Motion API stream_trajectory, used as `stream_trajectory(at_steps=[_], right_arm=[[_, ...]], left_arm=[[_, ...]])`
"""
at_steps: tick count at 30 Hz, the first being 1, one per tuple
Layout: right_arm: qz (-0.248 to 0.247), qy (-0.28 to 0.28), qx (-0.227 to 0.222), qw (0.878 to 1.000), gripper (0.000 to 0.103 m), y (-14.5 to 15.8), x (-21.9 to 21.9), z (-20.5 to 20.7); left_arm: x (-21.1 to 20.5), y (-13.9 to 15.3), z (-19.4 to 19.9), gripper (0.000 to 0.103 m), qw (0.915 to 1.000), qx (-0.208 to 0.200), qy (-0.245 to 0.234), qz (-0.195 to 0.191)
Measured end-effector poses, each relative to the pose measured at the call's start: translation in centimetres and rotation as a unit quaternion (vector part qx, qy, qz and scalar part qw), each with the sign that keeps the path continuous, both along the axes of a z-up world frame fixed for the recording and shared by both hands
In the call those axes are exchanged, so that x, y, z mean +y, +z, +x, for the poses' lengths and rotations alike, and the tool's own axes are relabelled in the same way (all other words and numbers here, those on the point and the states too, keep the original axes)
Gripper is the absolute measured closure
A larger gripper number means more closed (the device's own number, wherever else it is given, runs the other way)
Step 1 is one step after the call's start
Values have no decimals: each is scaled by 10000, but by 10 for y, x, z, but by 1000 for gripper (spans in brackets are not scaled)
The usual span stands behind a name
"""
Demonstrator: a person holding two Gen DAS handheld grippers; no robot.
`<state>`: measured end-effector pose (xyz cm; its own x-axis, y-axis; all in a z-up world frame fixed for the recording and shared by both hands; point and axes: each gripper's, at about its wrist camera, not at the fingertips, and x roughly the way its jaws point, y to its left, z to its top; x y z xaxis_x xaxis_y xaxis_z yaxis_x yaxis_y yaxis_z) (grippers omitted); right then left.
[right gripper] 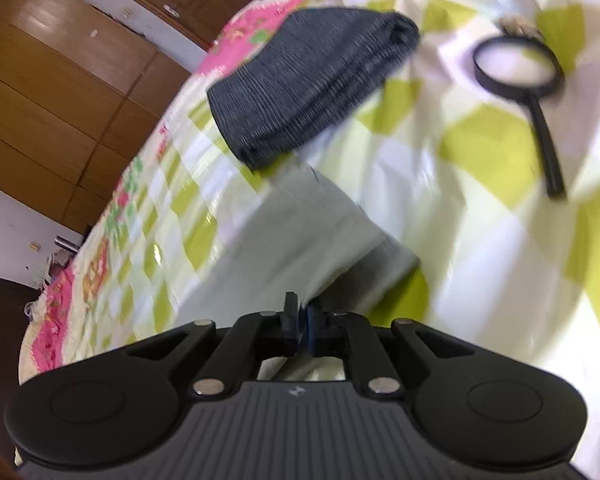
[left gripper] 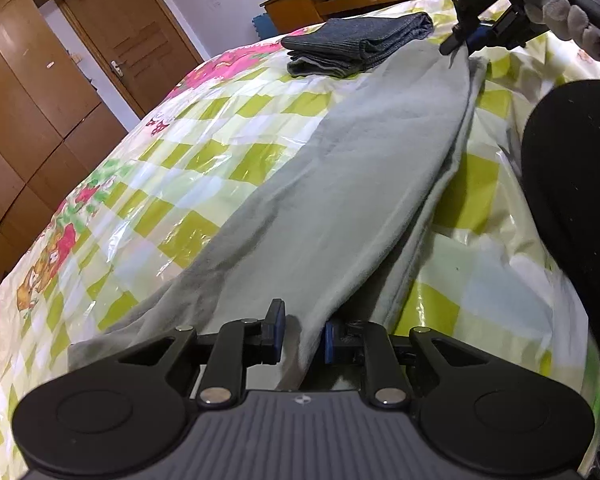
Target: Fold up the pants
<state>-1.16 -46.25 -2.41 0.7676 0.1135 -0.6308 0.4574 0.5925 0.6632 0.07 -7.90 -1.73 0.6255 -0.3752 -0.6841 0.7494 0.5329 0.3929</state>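
Narrowly pinched, the left gripper and right gripper each hold one end of the pale grey soft fleece pants, stretched over the glossy checked bedspread; limp, light cloth, best gripped at its edges.

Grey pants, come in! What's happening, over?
Left claw and right claw each pinch light grey fabric pants. Folded dark blue jeans lie beyond them.

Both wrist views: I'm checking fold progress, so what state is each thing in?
Grey pants: laid long on the bed, folded lengthwise.
Left hand-held gripper: pinching one end of them.
Right hand-held gripper: shut on the other end.
Dark pants: folded, lying flat.
Magnifying glass: lying flat, untouched.
Door: closed.
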Motion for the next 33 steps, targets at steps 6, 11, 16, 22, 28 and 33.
stream_trajectory(at_steps=[6,11,16,22,28,33], right_arm=[[-27,-212,-116,9997,99,9,-8,11],[-445,-147,-549,9974,98,35,-3,0],[-374,-353,243,9984,93,5,-17,-4],[26,-260,219,9994,67,1,-9,-27],[455,-250,187,9985,51,-12,0,-19],[599,-312,-4,9977,97,-13,4,0]], left_arm=[[1,3,-3,70,10000,-45,-3,-70],[0,-2,-6,70,10000,19,-31,-29],[4,0,-9,70,9999,56,14,-129],[13,2,-12,70,9997,81,123,-199],[13,2,-10,70,9994,130,167,-278],[11,4,-8,69,9991,133,195,-343]])
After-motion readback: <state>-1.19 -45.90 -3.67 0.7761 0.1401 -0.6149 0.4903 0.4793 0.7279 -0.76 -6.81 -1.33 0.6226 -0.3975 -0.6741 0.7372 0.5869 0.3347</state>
